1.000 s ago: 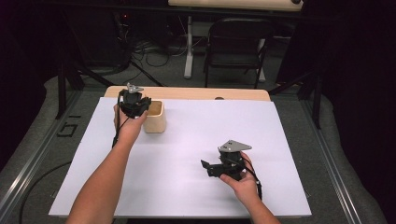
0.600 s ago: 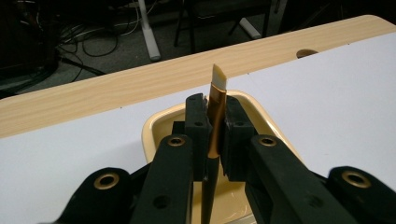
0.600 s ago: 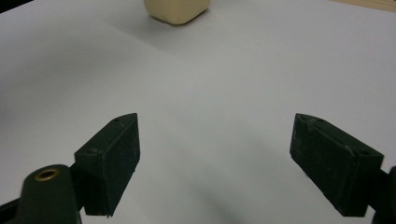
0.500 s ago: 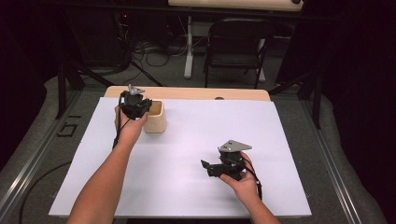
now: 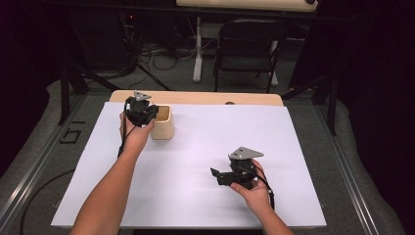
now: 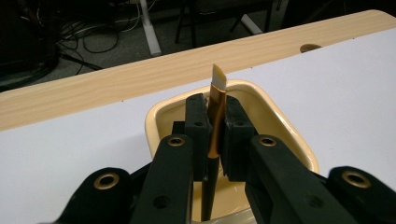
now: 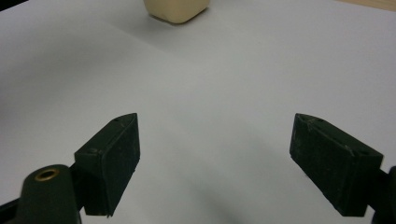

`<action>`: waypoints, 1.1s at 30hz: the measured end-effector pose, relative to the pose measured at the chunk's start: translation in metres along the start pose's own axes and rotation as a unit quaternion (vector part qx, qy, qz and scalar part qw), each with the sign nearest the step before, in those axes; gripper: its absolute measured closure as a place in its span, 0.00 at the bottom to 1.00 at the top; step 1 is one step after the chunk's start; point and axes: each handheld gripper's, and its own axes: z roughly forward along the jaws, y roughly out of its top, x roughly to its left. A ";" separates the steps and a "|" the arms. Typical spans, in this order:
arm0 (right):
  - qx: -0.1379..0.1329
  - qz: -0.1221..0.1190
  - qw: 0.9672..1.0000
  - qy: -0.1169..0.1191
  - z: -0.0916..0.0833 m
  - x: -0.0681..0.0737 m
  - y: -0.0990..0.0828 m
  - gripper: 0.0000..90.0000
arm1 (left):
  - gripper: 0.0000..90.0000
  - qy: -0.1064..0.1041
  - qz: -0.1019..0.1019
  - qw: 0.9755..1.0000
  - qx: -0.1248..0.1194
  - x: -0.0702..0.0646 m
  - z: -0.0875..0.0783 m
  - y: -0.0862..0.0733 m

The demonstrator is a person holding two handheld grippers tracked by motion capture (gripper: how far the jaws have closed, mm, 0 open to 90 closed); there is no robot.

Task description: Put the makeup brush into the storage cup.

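- The left gripper is clamped on a thin brush — pale bristle tip up, copper ferrule between the jaws, dark handle reaching down into a cream cup.
- The cup stands near the far left corner of the white surface.
- The right gripper hovers low near the surface's near edge — jaws spread wide, nothing between them.

upper left of the frame, the left gripper hangs at the near rim of a cream cup. lower right of centre, the right gripper rests on the white tabletop.
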 end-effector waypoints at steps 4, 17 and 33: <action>0.000 0.000 1.000 0.000 0.000 0.000 0.000 0.18 | 0.93 0.001 -0.003 1.000 0.000 0.000 0.001 -0.001; -0.001 0.001 1.000 -0.001 0.000 0.000 0.000 0.18 | 0.80 -0.015 -0.009 1.000 -0.009 0.003 -0.002 -0.001; -0.001 0.000 1.000 -0.002 0.000 0.000 0.000 0.18 | 0.48 -0.038 -0.019 0.998 -0.036 0.005 -0.008 0.001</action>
